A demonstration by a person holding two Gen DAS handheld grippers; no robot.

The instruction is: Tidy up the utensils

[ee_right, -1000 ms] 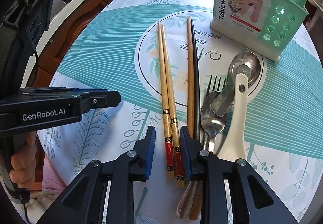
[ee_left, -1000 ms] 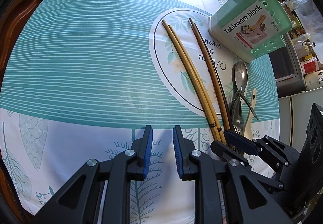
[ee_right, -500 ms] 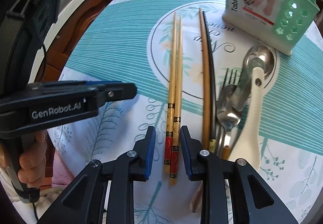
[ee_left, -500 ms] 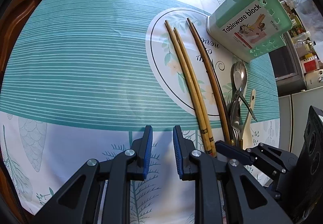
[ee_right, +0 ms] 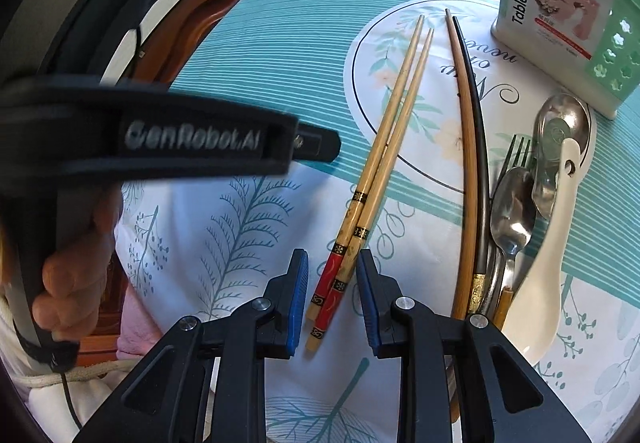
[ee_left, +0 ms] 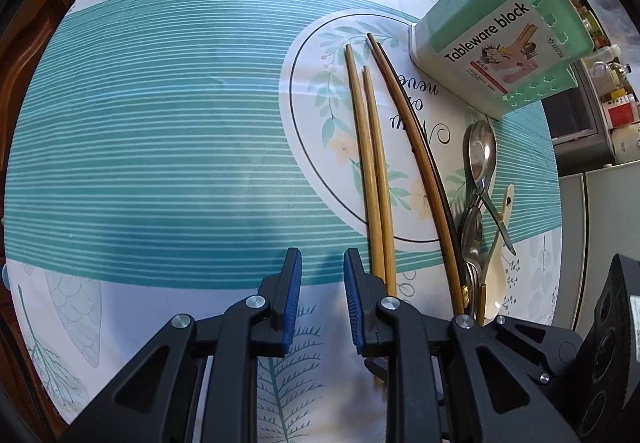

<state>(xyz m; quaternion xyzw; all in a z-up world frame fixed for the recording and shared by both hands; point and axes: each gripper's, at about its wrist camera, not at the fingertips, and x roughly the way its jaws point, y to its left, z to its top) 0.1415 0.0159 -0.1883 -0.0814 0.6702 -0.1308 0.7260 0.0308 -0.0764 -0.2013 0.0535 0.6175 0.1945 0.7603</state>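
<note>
**Grippers poised over the chopsticks**

The left gripper (ee_right: 316, 147), marked "GenRobot.AI", was gripped by a hand (ee_right: 76, 275), jaws slightly apart over bare tablecloth (ee_left: 160, 147). The right gripper (ee_right: 332, 295) straddled the red-ended chopsticks (ee_right: 384, 147), pads clear. Rightward lay darker chopsticks (ee_right: 472, 147), spoons (ee_right: 516, 203), and a green holder (ee_right: 560, 3) reading "Tableware block".

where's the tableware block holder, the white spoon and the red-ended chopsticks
tableware block holder (ee_right: 560, 3), right wrist view, on its printed front label
white spoon (ee_right: 544, 267), right wrist view, on the middle of its handle
red-ended chopsticks (ee_right: 384, 159), right wrist view, on the pale shafts above the red ends
</note>
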